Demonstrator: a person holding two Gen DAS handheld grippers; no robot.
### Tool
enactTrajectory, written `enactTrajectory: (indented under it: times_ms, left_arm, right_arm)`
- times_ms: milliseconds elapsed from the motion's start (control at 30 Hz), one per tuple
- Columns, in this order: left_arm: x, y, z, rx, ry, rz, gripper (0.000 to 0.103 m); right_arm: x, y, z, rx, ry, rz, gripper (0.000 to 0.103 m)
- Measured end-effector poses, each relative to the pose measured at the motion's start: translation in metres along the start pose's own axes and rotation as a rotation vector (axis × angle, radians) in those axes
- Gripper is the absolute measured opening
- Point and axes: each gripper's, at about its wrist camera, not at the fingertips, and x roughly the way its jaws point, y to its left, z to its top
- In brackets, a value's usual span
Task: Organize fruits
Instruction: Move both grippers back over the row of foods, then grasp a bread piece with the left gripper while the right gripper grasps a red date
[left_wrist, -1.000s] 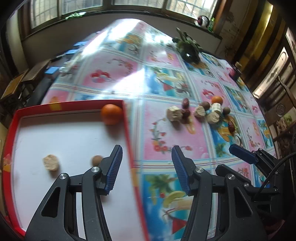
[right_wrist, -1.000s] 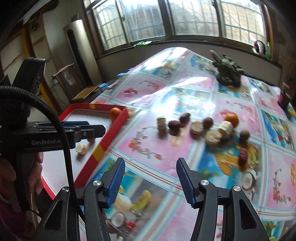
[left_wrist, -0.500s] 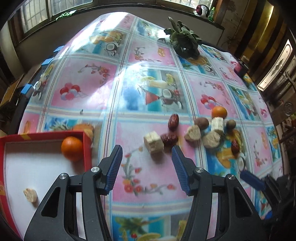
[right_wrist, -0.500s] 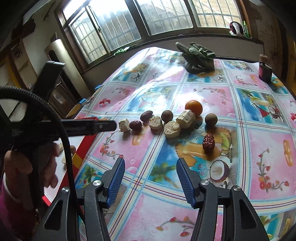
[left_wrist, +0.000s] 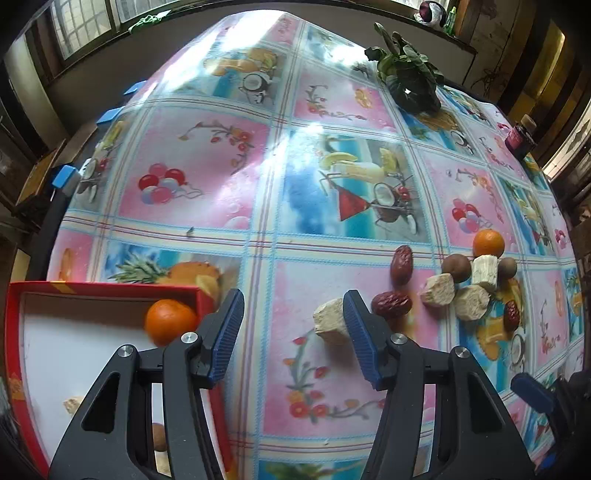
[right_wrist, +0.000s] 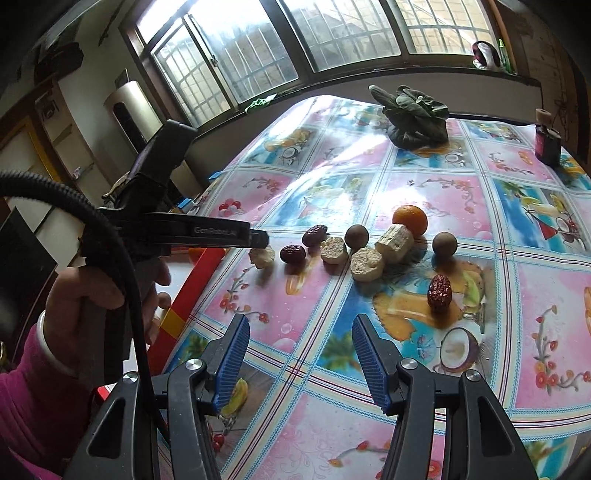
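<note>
My left gripper (left_wrist: 293, 336) is open and empty, low over the tablecloth. A pale cut fruit chunk (left_wrist: 329, 325) lies just ahead by its right finger. Beyond it lie red dates (left_wrist: 391, 303), brown round fruits (left_wrist: 456, 268), more pale chunks (left_wrist: 471, 301) and an orange (left_wrist: 488, 242). A red tray (left_wrist: 103, 290) at left holds an orange (left_wrist: 170, 321) and small pieces. My right gripper (right_wrist: 300, 358) is open and empty, short of the same fruit cluster: a date (right_wrist: 439, 289), a chunk (right_wrist: 366, 263), an orange (right_wrist: 410, 219).
A dark leafy vegetable (left_wrist: 410, 83) sits at the table's far side, also in the right wrist view (right_wrist: 413, 114). A dark red jar (right_wrist: 547, 138) stands at the far right. The left gripper's body (right_wrist: 192, 234) crosses the right wrist view.
My left gripper has moved from over the red tray rightward and forward to the nearest pale chunk. My right gripper has drawn closer to the fruit cluster. Both stay open.
</note>
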Motion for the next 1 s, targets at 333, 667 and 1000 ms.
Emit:
enactTrajectory:
  times_ms: [333,667,1000]
  left_arm:
    - [0.001,-0.004,-0.008,0.011,0.031,-0.050,0.056]
    - [0.012,-0.011,-0.013,0.050,0.031,-0.077,0.026]
    - [-0.033,0.009,-0.028,0.034,-0.058,-0.106,0.026]
  right_arm:
    - [0.004,0.001,-0.001,0.004,0.013,-0.005,0.056]
    - [0.014,0.010,0.005,-0.057,0.035,-0.040,0.056]
    - [0.053,0.021,0.025,-0.097,0.089,-0.028,0.053]
